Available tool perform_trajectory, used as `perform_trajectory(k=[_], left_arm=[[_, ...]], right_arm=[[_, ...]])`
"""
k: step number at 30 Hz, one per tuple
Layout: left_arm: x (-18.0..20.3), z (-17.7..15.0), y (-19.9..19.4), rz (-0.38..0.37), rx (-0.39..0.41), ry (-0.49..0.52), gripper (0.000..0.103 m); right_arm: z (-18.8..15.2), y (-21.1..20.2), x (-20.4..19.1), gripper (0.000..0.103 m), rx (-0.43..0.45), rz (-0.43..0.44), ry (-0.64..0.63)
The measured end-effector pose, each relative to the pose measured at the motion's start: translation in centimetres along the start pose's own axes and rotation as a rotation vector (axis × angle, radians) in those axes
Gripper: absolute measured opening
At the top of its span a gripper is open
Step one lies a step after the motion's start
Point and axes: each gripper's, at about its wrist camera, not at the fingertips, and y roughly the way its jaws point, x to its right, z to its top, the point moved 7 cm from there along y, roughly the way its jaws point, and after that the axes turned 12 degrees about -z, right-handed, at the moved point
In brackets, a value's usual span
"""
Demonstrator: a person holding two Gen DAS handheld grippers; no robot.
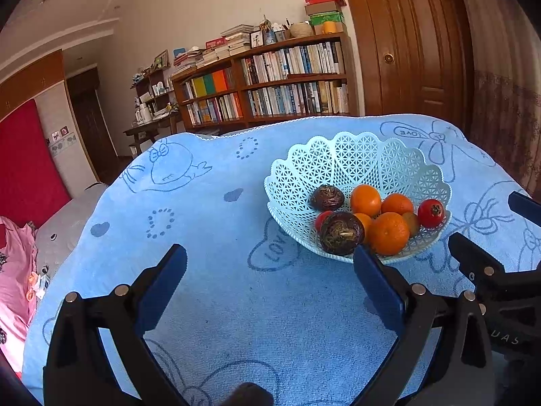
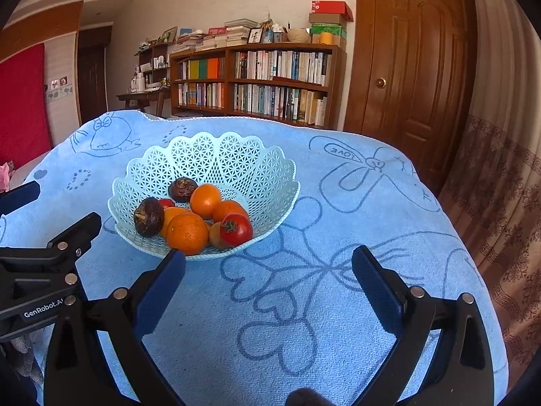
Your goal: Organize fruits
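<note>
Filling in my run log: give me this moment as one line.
left gripper: open, empty | right gripper: open, empty | fruits: all in basket | blue towel: bare near fingers

Pale mint lattice basket (image 2: 236,159); oranges (image 2: 187,233) orange; tomato (image 2: 236,229) red; blue towel (image 2: 338,304), darker cartoon outlines.

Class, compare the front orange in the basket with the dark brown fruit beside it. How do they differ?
The round bright orange is smooth-skinned; the dark brown wrinkled fruit looks rough and dull. The orange looks larger. The brown fruit shows a pale stem end. Both lie at the front of the pale lattice plastic basket.
</note>
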Motion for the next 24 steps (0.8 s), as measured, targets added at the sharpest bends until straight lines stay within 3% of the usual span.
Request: perform_trajectory(k=[24], left_arm=[[-0.15,-0.45,0.81,-0.035,-0.031,-0.034,0.100]], right_arm=[[-0.28,0.19,-0.08,0.098,-0.017,0.006,-0.005]])
